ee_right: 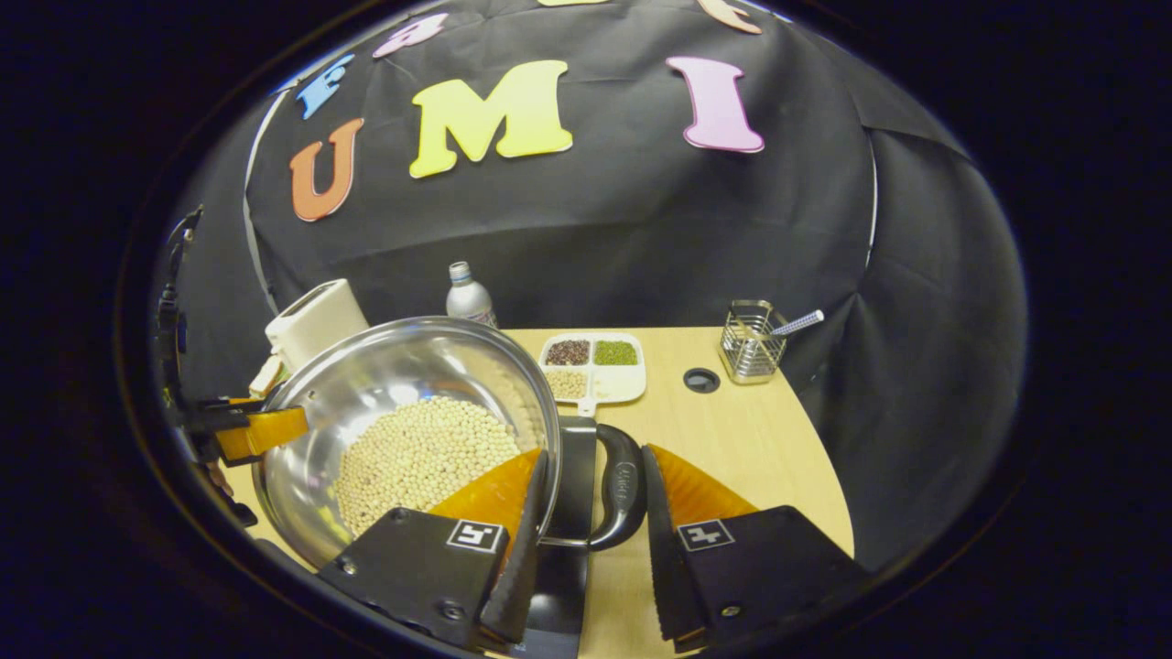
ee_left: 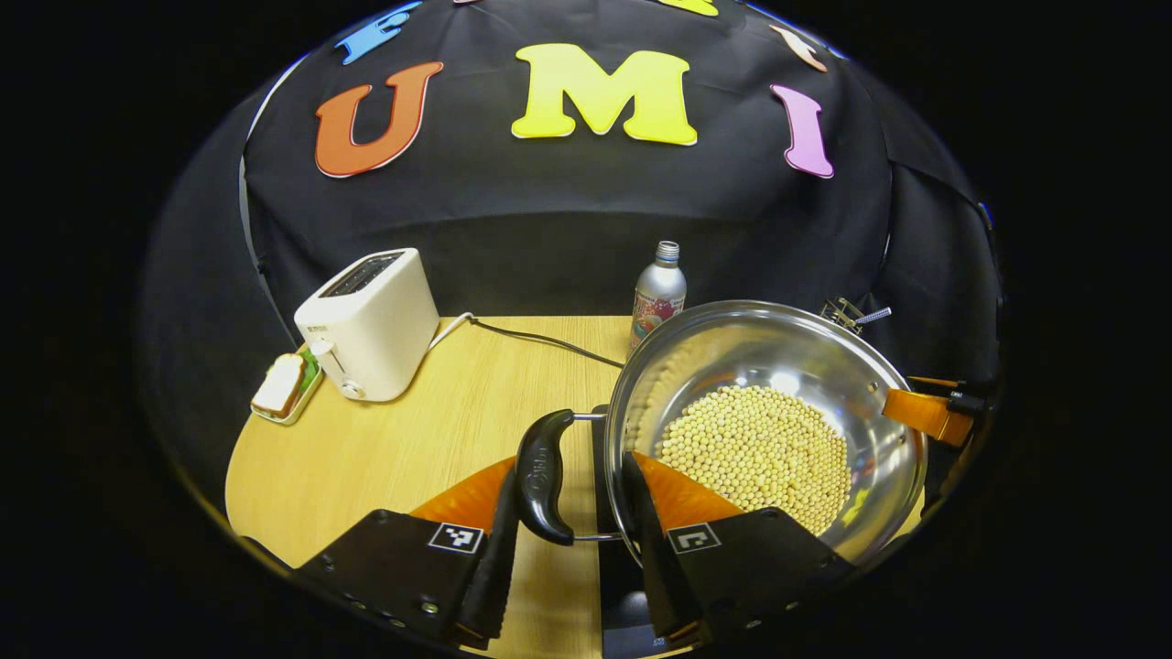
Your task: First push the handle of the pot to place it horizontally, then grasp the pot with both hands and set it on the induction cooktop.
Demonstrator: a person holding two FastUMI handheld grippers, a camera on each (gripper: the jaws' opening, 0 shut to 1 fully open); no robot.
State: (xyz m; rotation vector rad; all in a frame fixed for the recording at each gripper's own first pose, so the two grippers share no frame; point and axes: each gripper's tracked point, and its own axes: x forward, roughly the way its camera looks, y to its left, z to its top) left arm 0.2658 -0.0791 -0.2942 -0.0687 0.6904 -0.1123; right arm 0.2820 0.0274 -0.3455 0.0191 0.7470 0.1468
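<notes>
the left claw (ee_left: 572, 535) is spread around the pot's left handle (ee_left: 543, 476), not pinching it. the pot (ee_left: 769, 430) of beans sits over the black cooktop (ee_right: 572, 476) on the counter (ee_right: 760, 439). the right claw (ee_right: 591, 540) is spread around the right handle (ee_right: 621, 499).

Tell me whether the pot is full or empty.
Neither: the pot is partly filled. Pale round beans cover its bottom, while its shiny steel walls above them stay bare up to the rim.
</notes>
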